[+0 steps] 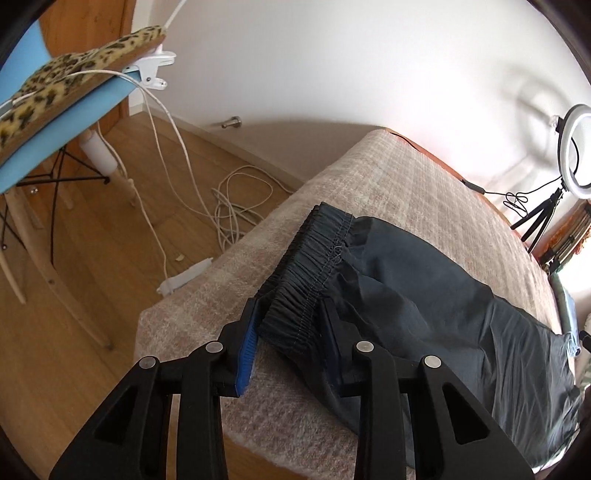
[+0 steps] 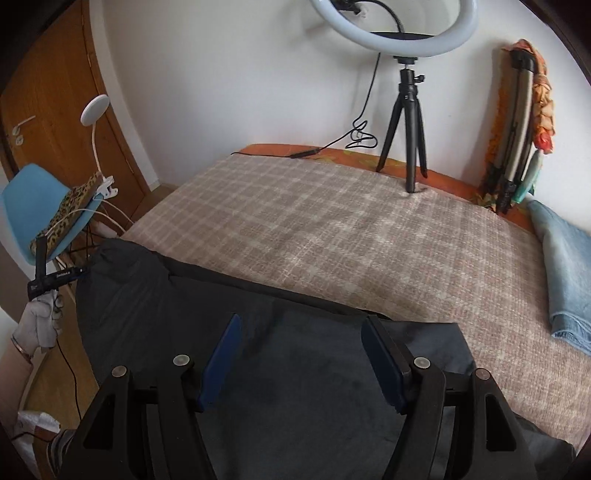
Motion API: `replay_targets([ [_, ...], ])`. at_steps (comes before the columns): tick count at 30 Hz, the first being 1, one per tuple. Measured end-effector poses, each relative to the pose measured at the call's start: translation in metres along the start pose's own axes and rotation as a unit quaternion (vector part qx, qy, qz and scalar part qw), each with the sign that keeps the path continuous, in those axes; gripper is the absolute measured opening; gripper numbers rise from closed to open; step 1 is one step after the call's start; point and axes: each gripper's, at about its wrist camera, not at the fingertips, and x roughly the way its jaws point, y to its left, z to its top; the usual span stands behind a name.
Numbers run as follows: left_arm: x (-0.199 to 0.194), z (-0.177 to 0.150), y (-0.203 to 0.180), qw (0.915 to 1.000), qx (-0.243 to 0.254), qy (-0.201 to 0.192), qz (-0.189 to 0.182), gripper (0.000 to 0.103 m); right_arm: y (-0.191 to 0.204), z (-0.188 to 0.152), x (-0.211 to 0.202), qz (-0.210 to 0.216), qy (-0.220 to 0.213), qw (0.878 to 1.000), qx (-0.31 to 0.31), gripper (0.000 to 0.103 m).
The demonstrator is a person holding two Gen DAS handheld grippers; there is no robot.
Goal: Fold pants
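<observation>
Here: plaid bed cover (image 2: pixel 314 221), ring light (image 2: pixel 391 22), wood floor (image 1: pixel 92 240).

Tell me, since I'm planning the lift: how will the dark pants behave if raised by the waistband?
The pants look thin and smooth, so probably floppy and light, draping rather than holding shape. The gathered elastic waistband is bulkier, likely a surer hold between the left gripper fingers; the sheeny fabric may slip.
</observation>
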Motion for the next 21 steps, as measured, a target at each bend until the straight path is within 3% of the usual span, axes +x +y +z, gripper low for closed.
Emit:
replay_targets([
  [3, -0.003, 0.0, 0.005, 1.0, 0.004, 0.001, 0.009, 0.038, 0.031, 0.011, 0.026, 0.013, 0.016, 0.999, -0.04, 0.071],
  [5, -0.011, -0.004, 0.011, 0.9996, -0.013, -0.007, 0.025, 0.058, 0.052, 0.018, 0.038, 0.023, 0.022, 0.998, -0.062, 0.071],
  [6, -0.016, -0.007, 0.016, 0.9994, -0.024, -0.015, 0.021, 0.059, 0.063, 0.021, 0.042, 0.031, 0.024, 0.997, -0.071, 0.071],
  [11, -0.009, -0.015, 0.022, 0.9982, -0.056, -0.005, -0.02, 0.06, 0.112, 0.034, 0.057, 0.079, 0.033, 0.99, -0.108, 0.071],
  [16, -0.001, -0.011, 0.014, 0.9961, -0.071, -0.027, -0.045, 0.057, 0.162, 0.057, 0.079, 0.124, 0.047, 0.984, -0.122, 0.071],
  [21, -0.003, -0.012, 0.01, 0.9953, -0.068, -0.047, -0.051, 0.057, 0.236, 0.096, 0.109, 0.192, 0.048, 0.964, -0.176, 0.071],
])
